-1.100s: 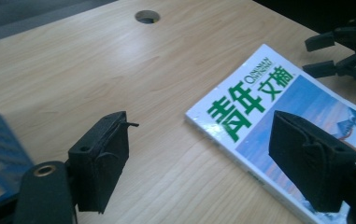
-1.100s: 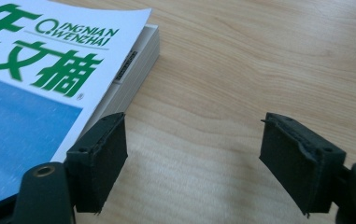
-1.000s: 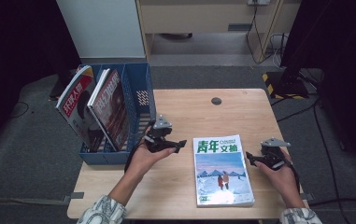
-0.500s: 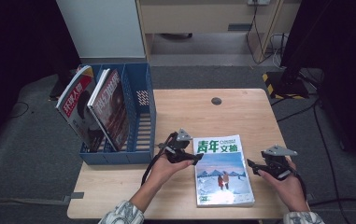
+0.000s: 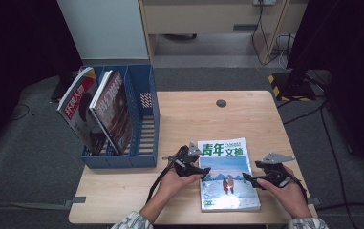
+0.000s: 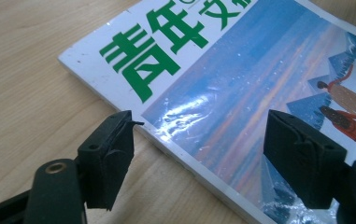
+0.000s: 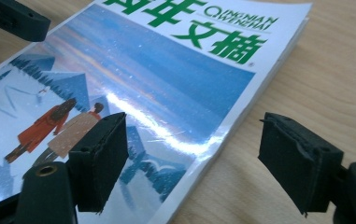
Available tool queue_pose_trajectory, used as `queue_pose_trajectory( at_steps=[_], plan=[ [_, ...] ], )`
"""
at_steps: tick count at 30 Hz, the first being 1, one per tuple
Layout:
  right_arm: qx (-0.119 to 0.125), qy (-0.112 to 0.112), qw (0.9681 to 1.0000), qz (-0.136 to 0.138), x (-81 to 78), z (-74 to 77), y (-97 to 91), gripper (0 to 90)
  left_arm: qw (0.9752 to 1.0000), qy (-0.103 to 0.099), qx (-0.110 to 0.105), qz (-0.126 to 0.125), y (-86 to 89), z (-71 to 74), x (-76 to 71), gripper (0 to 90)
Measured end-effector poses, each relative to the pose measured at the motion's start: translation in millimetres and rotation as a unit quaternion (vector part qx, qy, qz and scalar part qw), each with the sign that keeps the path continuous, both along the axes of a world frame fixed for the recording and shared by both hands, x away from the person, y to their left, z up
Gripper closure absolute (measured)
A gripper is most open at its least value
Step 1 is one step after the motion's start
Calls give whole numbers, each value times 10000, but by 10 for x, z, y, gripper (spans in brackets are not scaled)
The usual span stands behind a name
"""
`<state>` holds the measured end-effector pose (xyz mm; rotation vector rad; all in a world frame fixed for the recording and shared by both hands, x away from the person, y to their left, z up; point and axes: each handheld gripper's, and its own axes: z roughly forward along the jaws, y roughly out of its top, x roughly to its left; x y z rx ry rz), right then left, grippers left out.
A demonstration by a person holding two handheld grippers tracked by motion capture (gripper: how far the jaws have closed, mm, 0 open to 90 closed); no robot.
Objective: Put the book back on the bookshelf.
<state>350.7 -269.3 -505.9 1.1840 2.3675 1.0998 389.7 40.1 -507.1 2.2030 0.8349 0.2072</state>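
- The magazine [image 5: 227, 175] lies flat and face up on the counter [image 5: 189, 119], with a gripper at each long edge. It sits near the person's side of the counter, just right of the blue rack [image 5: 141, 133].
- In the left gripper view the magazine's [image 6: 241, 88] spine edge runs between that gripper's own jaws: one jaw stands over bare wood outside the edge, the other over the glossy cover. The jaws are spread, and neither visibly presses on the magazine. They have just been closing a little, with the edge between them.
- In the right gripper view the magazine's [image 7: 157, 79] open edge lies between the jaws the same way, one jaw over the cover and one over the wood beyond it. These jaws are spread too, and have just been opening again, with no pad on the paper.
- From above, the left gripper [image 5: 195, 165] meets the magazine's left edge and the right gripper [image 5: 248, 179] its right edge, about level with each other.
- My reading of the step: both hands are lining up for a two-sided pickup, and the grip itself is not yet made.
- The next move seems to call for getting a jaw under each edge. The magazine lies flat on the wood, so a lower jaw would have to slide beneath or tip the edge up first, then close.
- The rack holds two magazines [image 5: 98, 114] leaning in its left slots, while the slot nearest the grippers looks free, a likely place for this one.
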Motion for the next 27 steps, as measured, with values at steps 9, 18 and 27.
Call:
queue_pose_trajectory(
  at_steps=[9,18,27],
  plan=[
    [69,514,9984,239,35,-103,70,200,9995,281,-40,-141,-20,-133,-94,194],
    [284,791,9961,266,106,-197,68,129,9982,525,-291,-40,14,-185,-110,181],
    [345,666,9966,343,175,-215,54,145,9981,488,-369,6,8,-200,-125,172]
  ],
)
